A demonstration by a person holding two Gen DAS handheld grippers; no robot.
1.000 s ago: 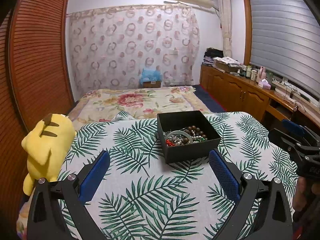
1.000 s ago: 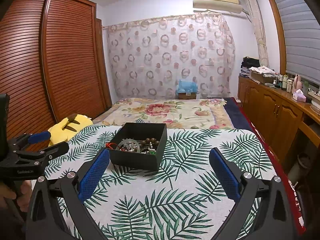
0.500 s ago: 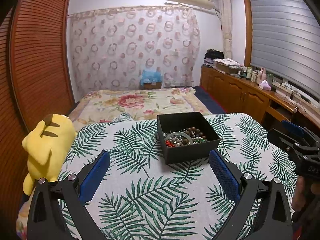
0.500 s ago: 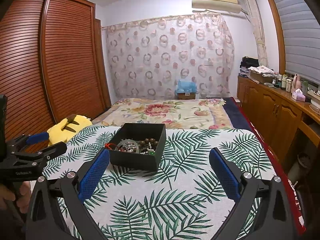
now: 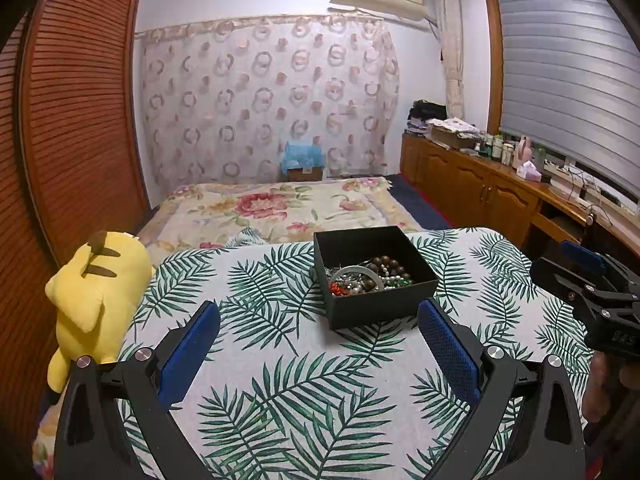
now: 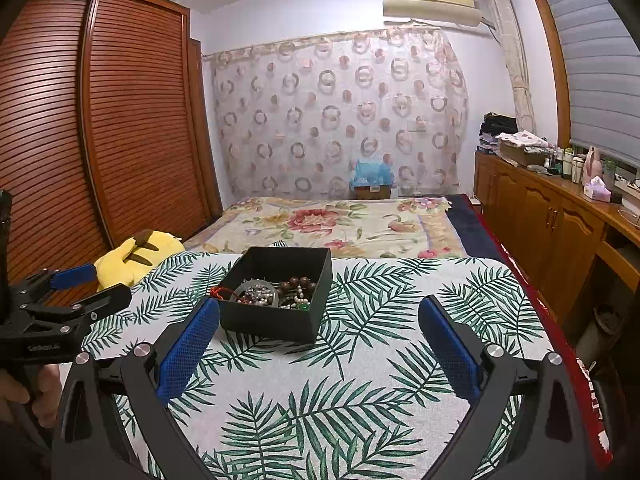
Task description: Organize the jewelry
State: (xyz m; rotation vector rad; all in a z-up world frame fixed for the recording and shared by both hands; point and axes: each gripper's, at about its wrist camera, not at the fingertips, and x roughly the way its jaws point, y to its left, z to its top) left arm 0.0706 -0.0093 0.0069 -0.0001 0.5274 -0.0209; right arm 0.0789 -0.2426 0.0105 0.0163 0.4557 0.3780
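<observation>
A black open box [image 5: 384, 307] stands on the palm-leaf cloth [image 5: 280, 380]. It holds a tangle of jewelry [image 5: 366, 278]: brown beads, pearls, red and green beads, a grey bangle. My left gripper [image 5: 318, 354] is open and empty, just short of the box. My right gripper [image 6: 318, 354] is open and empty; the box [image 6: 276, 324] sits ahead to its left, with the jewelry [image 6: 274, 294] inside. Each gripper shows at the edge of the other's view: the right gripper [image 5: 580, 276] and the left gripper [image 6: 88, 284].
A yellow plush toy [image 5: 90, 292] lies at the cloth's left edge. A floral bedspread [image 5: 280, 208] stretches behind. A wooden wardrobe [image 6: 100, 140] is at left, and wooden cabinets [image 6: 552, 220] with bottles are at right.
Both views have shifted very slightly; the box sits marginally lower in each. Both grippers stay open and empty.
</observation>
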